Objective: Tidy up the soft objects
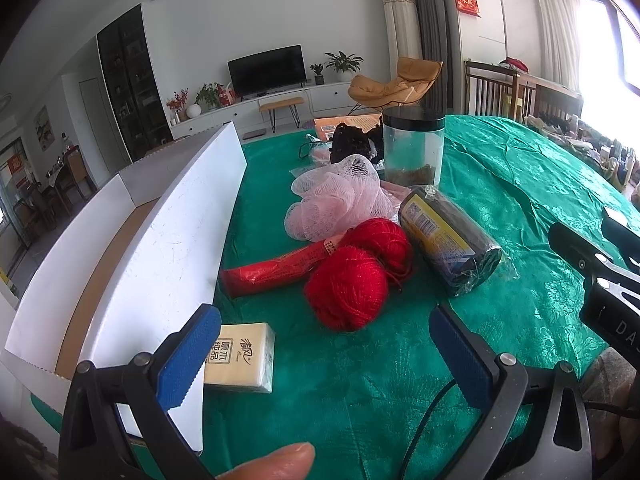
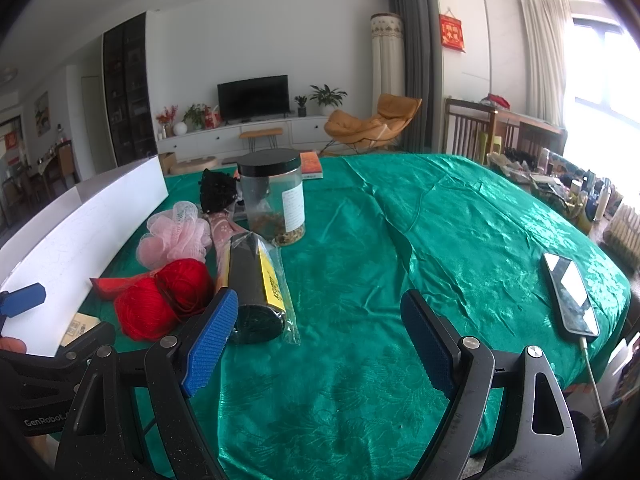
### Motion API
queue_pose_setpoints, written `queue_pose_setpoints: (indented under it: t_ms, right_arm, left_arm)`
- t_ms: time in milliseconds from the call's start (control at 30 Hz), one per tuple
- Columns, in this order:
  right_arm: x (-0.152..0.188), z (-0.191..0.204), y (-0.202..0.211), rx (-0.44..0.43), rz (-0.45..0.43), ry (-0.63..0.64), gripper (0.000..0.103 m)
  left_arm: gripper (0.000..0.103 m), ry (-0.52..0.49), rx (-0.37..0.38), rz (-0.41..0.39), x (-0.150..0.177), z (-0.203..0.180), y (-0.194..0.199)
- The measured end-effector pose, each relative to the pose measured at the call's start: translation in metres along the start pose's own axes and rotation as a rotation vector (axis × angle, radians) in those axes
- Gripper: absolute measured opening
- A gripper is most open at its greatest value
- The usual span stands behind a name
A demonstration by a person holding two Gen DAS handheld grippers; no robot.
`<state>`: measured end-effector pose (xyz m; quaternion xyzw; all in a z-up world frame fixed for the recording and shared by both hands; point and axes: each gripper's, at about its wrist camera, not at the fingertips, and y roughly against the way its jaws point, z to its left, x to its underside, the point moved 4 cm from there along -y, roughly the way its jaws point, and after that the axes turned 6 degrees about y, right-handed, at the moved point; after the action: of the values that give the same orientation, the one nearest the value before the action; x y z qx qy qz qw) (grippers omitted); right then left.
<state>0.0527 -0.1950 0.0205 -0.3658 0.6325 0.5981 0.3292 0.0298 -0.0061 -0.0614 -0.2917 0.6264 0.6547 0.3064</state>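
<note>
L gripper [image 1: 320,344] jaws spread, empty | R gripper [image 2: 316,340] same | red yarn [image 1: 348,292] heaped beside white box [image 1: 168,256], prob staged for loading

white walls | TV [image 2: 253,96] | tan chair [image 2: 370,122] | bright window [image 2: 600,76]

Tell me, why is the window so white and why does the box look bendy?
Right wrist view: sunlight overexposes the window until it is blank white, and it glares off the phone and the shiny green cloth. Left wrist view: the fisheye lens curves the box, whose edges look bowed; the corners go dark, and the thumb up close is blurry.
</note>
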Motion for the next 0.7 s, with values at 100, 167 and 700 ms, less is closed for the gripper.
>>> queue_pose_setpoints:
  t_ms: [100,167,700]
  right_arm:
    - [0.0000,-0.0001,-0.0001,0.000,0.001,0.000,0.086]
    - [0.0000,-0.0002,-0.0001,0.000,0.001,-0.001,0.086]
    - [0.0074,-0.0003,-0.0078,-0.006,0.044,-0.023,0.086]
  left_arm:
    - [0.103,-0.002,0.000,0.003,0.0014,-0.0008,-0.0003]
    - [0.103,-0.003,0.000,0.006,0.0018,-0.0010,-0.0009]
    - [0.103,-0.011,-0.010,0.045,0.0079,0.0047,-0.0073]
